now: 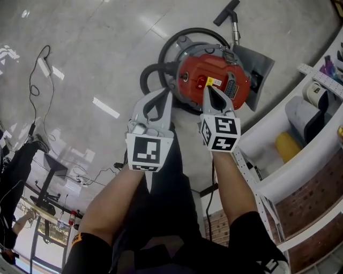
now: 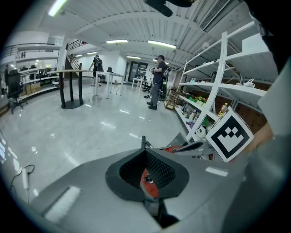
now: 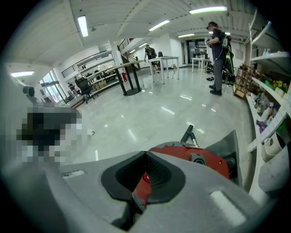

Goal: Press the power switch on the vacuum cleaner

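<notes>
Right gripper (image 1: 208,91) and left gripper (image 1: 167,96) both pinched closed, empty. Power switch (image 1: 201,82) prob. stiff (vac (image 1: 238,85) looks heavy, shouldn't slide). Poke it w/ a closed tip.

polished floor (image 1: 80,59) left of vacuum cleaner (image 1: 225,75) lies open, only thin cable (image 1: 37,80) well off to left. black hose (image 1: 153,72) loops round vacuum's left and far side, crowding approach there. wand (image 1: 229,13) juts out beyond. white shelving (image 1: 300,128) walls in right side, grey plate (image 1: 260,67) filling gap between. red top clear from above; left gripper (image 1: 169,95) and right gripper (image 1: 207,90), fingers closed, at its near edge.
</notes>
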